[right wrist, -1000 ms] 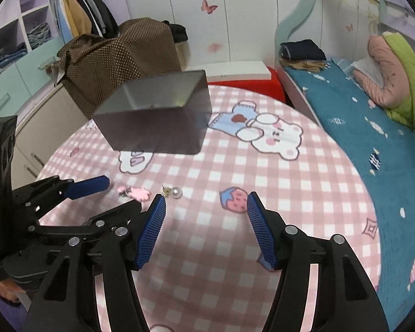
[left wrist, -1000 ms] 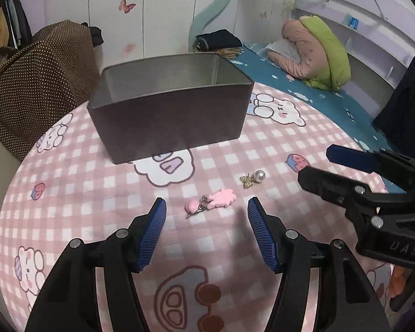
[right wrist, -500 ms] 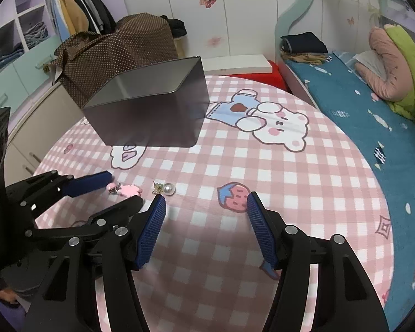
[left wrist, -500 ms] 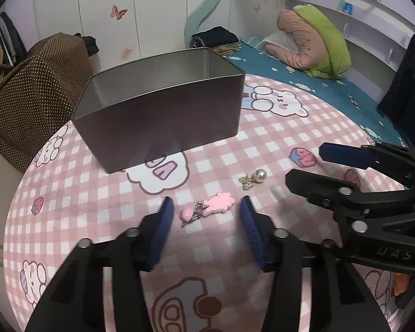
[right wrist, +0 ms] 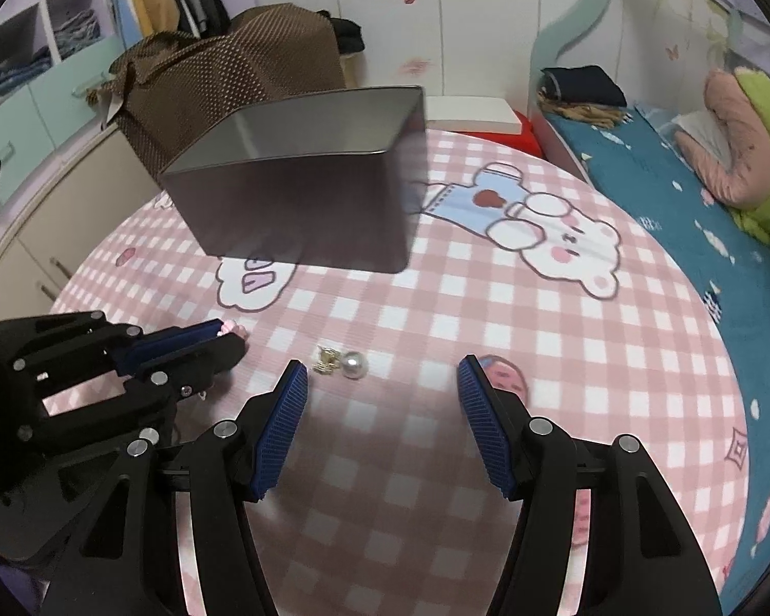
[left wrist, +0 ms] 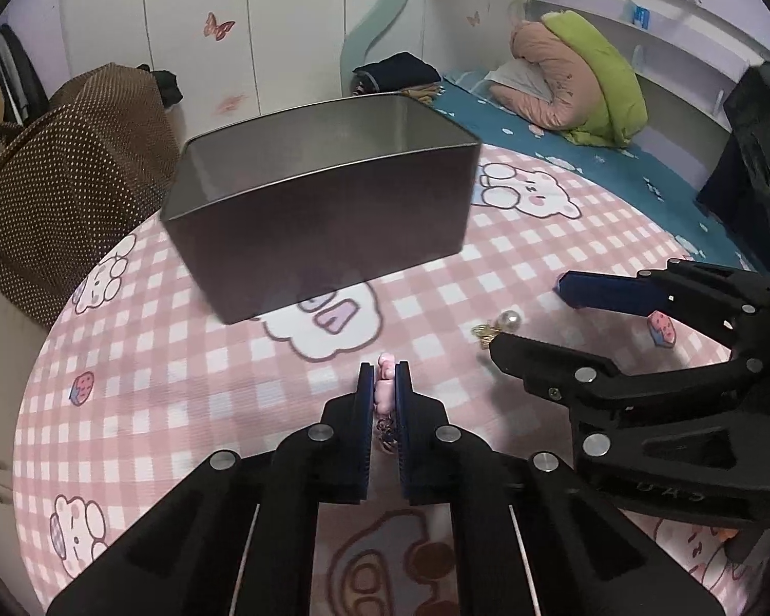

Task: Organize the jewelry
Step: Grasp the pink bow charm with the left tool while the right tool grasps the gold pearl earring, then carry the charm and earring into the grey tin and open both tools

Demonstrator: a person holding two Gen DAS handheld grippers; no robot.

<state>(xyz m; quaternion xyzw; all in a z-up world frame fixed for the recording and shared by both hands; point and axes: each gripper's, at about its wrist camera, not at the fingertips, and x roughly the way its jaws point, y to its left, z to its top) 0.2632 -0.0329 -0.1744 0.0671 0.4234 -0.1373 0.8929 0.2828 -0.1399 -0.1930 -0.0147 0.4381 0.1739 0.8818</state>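
Pink plastic shows between the blue pads of the left gripper point(left wrist: 384, 385): its jaws are closed on the pink charm point(left wrist: 385, 389), low in the middle of the left wrist frame, with the charm's small metal clasp hanging in the gap just behind the pads. In the right wrist view the same charm pokes out of the pads at centre left.

Open and empty, the right gripper point(right wrist: 382, 400) hovers over the pearl earring point(right wrist: 348, 363), which lies on the checked cloth point(right wrist: 564, 349) nearer its left pad than its right. The grey tin point(left wrist: 323, 215) stands open-topped in the upper middle of both frames, well behind both pieces.

The step in hand looks like a double pickup: charm secured, pearl next. To do it well, the left grip should lift straight up before travelling, since the charm is held by one end and the loose clasp could snag the cloth. I judge the right gripper ought to shift toward the left of its frame so the pearl sits midway between the pads, then come down until the tips meet the cloth. The pearl is round and may roll off a one-sided push, so close slowly, catching the gold fitting too. Both pieces then go over the tin's rim and drop inside.
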